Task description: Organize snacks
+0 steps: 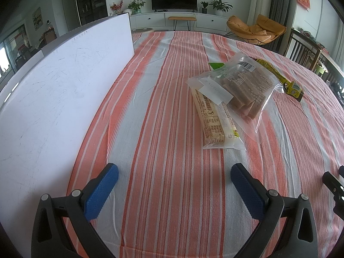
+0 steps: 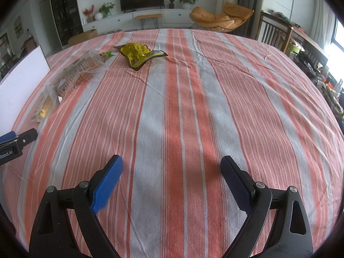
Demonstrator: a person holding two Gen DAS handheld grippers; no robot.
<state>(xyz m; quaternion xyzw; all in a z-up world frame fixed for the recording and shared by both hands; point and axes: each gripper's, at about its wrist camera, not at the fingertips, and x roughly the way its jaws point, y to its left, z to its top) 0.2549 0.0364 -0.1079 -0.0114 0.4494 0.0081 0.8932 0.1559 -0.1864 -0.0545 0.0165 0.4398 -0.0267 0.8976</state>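
Note:
A clear bag of brown biscuits (image 1: 243,86) lies on the striped tablecloth, on top of a long beige snack pack (image 1: 212,124) and a green-edged pack (image 1: 216,65). A yellow snack bag (image 1: 279,77) lies behind them. My left gripper (image 1: 174,172) is open and empty, low over the cloth, short of the snacks. In the right wrist view the biscuit bag (image 2: 79,73), beige pack (image 2: 44,109) and yellow bag (image 2: 137,53) lie at the far left. My right gripper (image 2: 172,165) is open and empty over bare cloth.
A white box wall (image 1: 53,99) stands along the left of the table; it shows in the right wrist view (image 2: 21,79) too. The left gripper's body (image 2: 17,142) shows at the left edge. A dark wooden chair (image 2: 273,32) stands beyond the far right table edge.

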